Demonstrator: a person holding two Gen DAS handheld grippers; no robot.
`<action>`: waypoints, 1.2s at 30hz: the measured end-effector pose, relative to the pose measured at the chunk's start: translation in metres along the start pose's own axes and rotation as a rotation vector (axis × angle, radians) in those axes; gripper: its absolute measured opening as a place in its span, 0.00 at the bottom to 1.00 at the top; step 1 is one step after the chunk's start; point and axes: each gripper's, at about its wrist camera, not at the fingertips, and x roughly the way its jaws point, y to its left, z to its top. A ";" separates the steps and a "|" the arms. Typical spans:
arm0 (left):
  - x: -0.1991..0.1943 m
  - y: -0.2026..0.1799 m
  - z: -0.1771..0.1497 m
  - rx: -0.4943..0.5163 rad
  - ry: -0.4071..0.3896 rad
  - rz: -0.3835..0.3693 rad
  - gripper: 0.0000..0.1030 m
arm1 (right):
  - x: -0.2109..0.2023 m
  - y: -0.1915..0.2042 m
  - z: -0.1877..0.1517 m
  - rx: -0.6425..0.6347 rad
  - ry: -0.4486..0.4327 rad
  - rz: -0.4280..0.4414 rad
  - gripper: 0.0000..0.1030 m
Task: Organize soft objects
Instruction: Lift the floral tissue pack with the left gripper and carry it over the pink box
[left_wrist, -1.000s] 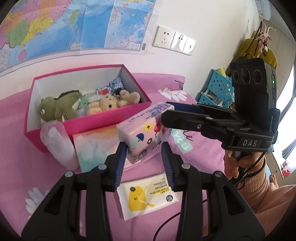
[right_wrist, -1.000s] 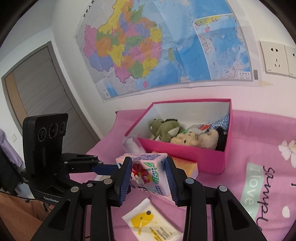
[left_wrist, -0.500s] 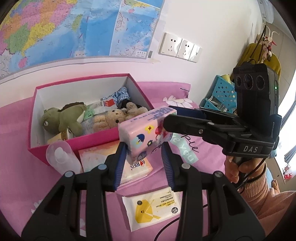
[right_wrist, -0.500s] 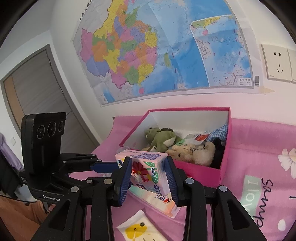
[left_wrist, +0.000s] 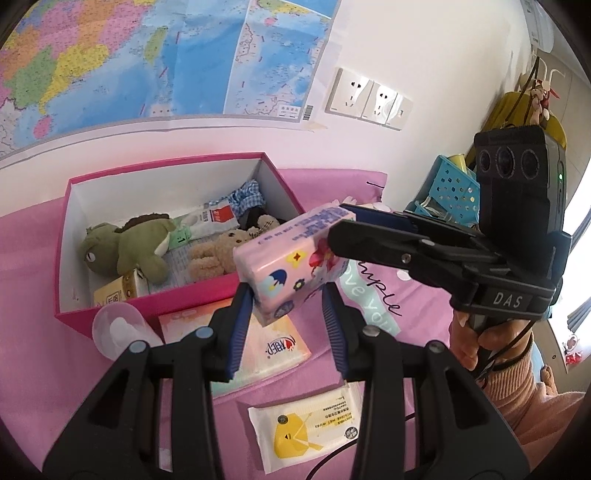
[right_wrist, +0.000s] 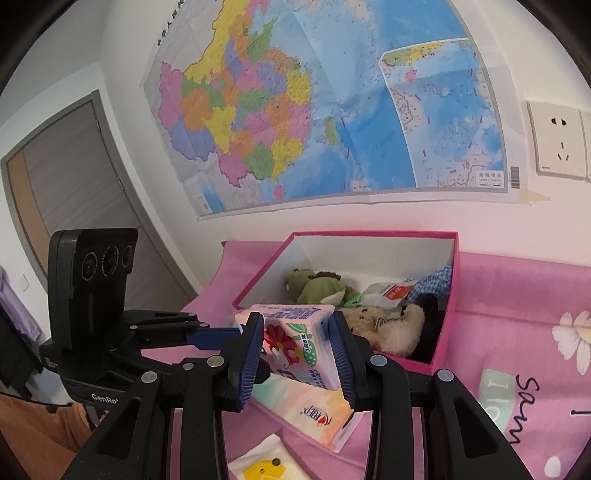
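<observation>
A pink patterned tissue pack is held in the air over the near wall of the pink box. My left gripper and my right gripper are each shut on one end of it. The right gripper also shows in the left wrist view, and the left one in the right wrist view. In the box lie a green plush, a beige teddy bear, packets and a checked cloth.
On the pink bedspread before the box lie a pastel tissue pack, a wet-wipes pack with a yellow chick and a clear bottle. A blue basket stands at the right. A map covers the wall behind.
Both grippers have lifted the pink tissue pack off the pastel pack and carried it up and toward the box.
</observation>
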 end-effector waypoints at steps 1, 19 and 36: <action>0.000 0.000 0.001 -0.001 -0.001 0.003 0.40 | 0.001 -0.001 0.001 0.001 0.000 -0.001 0.36; 0.017 0.007 0.026 0.000 0.000 0.043 0.40 | 0.016 -0.019 0.019 0.008 -0.005 -0.022 0.36; 0.039 0.008 0.047 0.004 0.019 0.085 0.40 | 0.029 -0.041 0.032 0.034 -0.001 -0.060 0.36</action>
